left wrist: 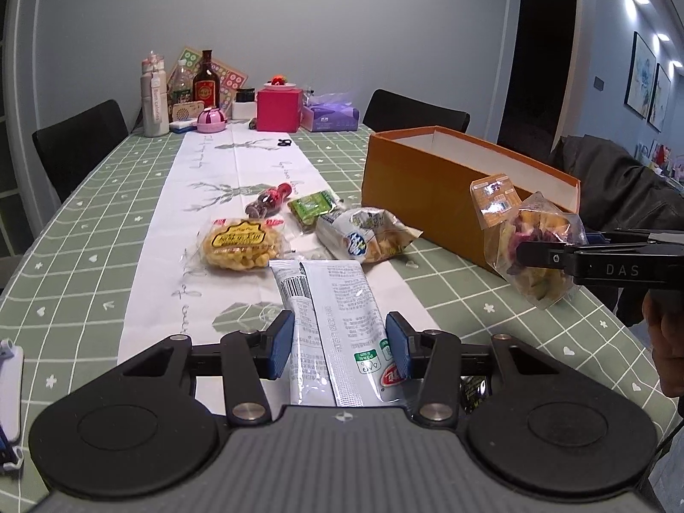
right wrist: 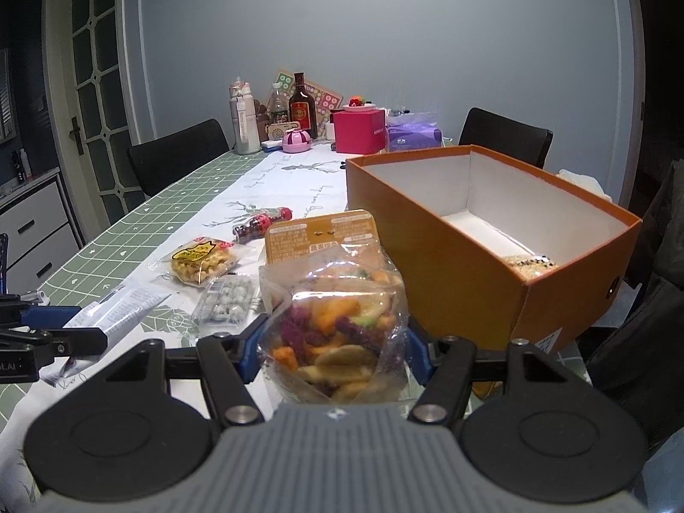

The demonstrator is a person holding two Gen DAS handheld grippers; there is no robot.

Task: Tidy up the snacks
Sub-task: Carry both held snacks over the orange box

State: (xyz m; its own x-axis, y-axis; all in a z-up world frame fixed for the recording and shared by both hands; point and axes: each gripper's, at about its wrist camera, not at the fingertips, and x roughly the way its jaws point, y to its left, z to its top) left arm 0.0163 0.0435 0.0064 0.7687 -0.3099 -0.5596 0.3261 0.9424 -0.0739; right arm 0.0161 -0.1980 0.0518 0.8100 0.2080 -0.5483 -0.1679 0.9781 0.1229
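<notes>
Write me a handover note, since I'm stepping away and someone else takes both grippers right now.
Right hand-held gripper: shut on the bag of mixed fruit chips, held up beside the orange box.
Left hand-held gripper: around the silver packet; grip uncertain.
Done: one snack lies in the box.
Left: both of these, plus the yellow corn snack, white-blue bag, green packet and small red-capped bottle.

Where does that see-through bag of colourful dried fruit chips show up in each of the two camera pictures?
Left wrist view: the chip bag hangs at the right edge, pinched in the right gripper.
Right wrist view: the bag fills the bottom centre, between the jaws.
Shared landmark: the orange box, just behind it in both.
</notes>
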